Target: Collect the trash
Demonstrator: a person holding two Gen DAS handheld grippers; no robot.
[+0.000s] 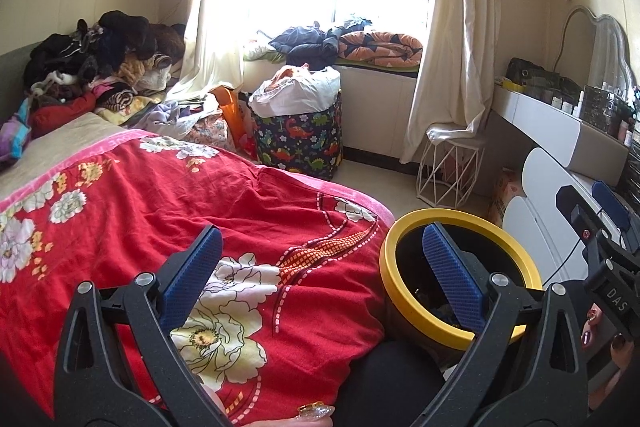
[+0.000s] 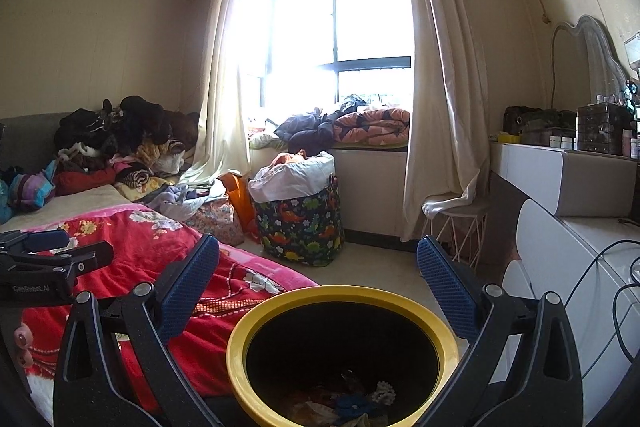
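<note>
A black trash bin with a yellow rim (image 1: 404,303) stands on the floor beside the bed. In the right wrist view the bin (image 2: 256,311) is right below me, with crumpled trash (image 2: 344,405) at its bottom. My left gripper (image 1: 320,275) is open and empty above the red flowered bedspread (image 1: 168,211); its right finger overlaps the bin's mouth. My right gripper (image 2: 318,283) is open and empty, its fingers spread on either side of the bin's rim. The right gripper also shows at the right edge of the left wrist view (image 1: 600,227), and the left gripper at the left edge of the right wrist view (image 2: 48,259).
A heap of clothes (image 1: 100,67) lies at the bed's head. A dinosaur-print hamper (image 1: 300,139) stands below the window seat. A white wire stool (image 1: 452,163) and a white dresser (image 1: 560,131) with a mirror line the right wall.
</note>
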